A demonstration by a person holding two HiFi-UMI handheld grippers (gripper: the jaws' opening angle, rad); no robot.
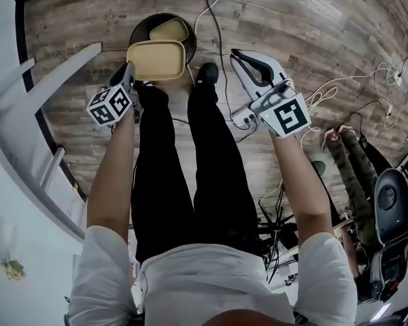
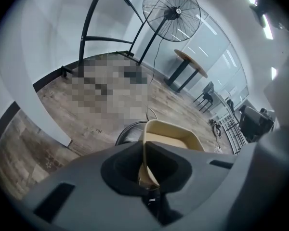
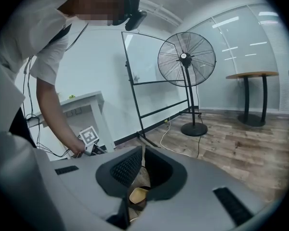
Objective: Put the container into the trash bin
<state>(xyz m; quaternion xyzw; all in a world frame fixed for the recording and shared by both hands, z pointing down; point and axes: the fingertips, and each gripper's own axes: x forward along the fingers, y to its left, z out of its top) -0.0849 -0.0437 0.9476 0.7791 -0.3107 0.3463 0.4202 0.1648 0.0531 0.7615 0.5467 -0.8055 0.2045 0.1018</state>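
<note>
A tan rectangular container (image 1: 156,60) hangs just above a round black trash bin (image 1: 137,30) on the wooden floor. My left gripper (image 1: 130,71) is shut on the container's left rim. In the left gripper view the thin wall of the container (image 2: 171,136) runs between the jaws of the left gripper (image 2: 144,153), with the bin (image 2: 127,131) behind it. A second tan container (image 1: 170,29) lies inside the bin. My right gripper (image 1: 236,53) is off to the right of the bin. Its jaws meet at the tips in the right gripper view (image 3: 143,150), with nothing held.
My own legs and black shoes (image 1: 207,73) stand right beside the bin. Cables and a power strip (image 1: 243,119) lie on the floor at right. A white desk (image 1: 27,114) is at left, another person (image 1: 353,161) at right. A standing fan (image 3: 186,59) and a whiteboard frame (image 3: 135,81) are further off.
</note>
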